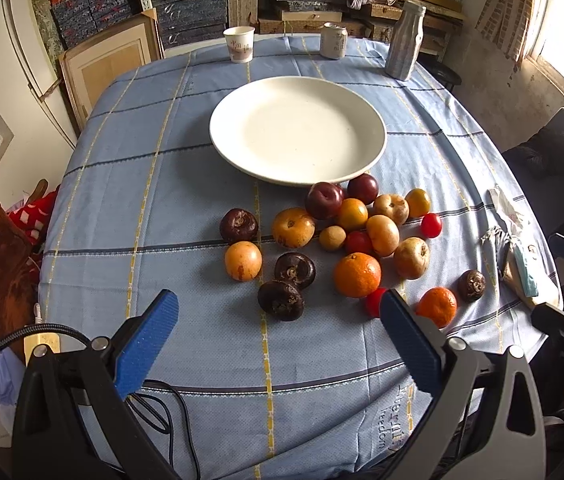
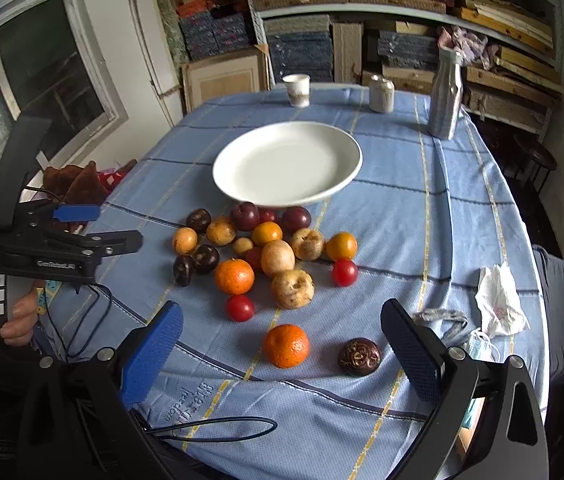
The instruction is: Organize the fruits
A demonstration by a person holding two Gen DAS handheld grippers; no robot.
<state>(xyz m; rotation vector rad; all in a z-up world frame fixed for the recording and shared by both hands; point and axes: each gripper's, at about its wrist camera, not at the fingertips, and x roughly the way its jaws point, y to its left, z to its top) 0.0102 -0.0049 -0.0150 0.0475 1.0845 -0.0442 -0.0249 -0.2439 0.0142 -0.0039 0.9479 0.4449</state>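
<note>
A: Start at the fingers. What are they doing?

B: The left gripper has its blue fingers spread wide and empty, hanging over the near edge of the table. The right gripper is the same: fingers apart, nothing between them.

A: So which step is this?

B: I'd judge it the very start. The white plate past the middle of the table is bare, and every fruit lies loose between it and the near edge.

A: The next move?

B: Probably a first pick. Nearest the right gripper are a tangerine and a dark water chestnut, well clear of the pile. Either needs a descent straddling it and a soft close, since round fruit rolls.

A: Count them.

B: By my count: two tangerines, four dark water chestnuts, two purple plums, three red cherry tomatoes, and nine yellow-to-tan fruits I can't sort further. One plate. At the far edge are a paper cup, a can and a bottle.
</note>
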